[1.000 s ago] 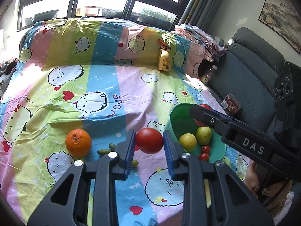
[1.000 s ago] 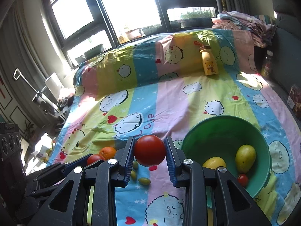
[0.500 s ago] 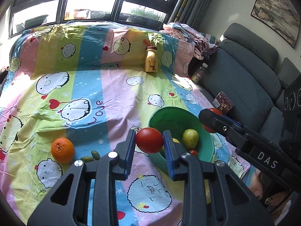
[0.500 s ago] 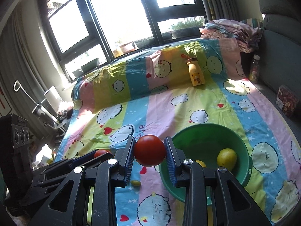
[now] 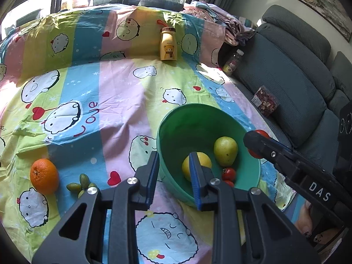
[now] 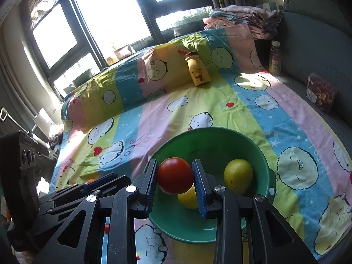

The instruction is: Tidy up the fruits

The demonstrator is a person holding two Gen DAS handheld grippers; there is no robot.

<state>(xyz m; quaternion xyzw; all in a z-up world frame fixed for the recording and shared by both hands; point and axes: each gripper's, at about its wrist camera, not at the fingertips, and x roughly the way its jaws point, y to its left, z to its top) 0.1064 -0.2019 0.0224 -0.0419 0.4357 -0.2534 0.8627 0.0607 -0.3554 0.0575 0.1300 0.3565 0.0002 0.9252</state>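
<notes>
The R gripper is clamped on a red tomato, held above the near-left part of the green bowl; seen from the L wrist cam, that tomato is at the bowl's 3 o'clock rim. The move ahead appears to turn on this: the bowl's floor lies straight below and slightly toward 1 o'clock of the held tomato, so a short drop should land it. The tomato is round, no long axis to speak of.

The L gripper is apart and empty, fingers straddling the bowl's near-left rim. Inside the bowl: a lemon, a pear, and small tomatoes. Left on the sheet: an orange at 9 o'clock of the L gripper, w/ small green fruits just beside it. The L gripper is nearer those.

Writing legible: "DAS" on the R gripper body, "Love" on the sheet. The bottle at 12 o'clock carries a bear picture; its text is too small to read.
</notes>
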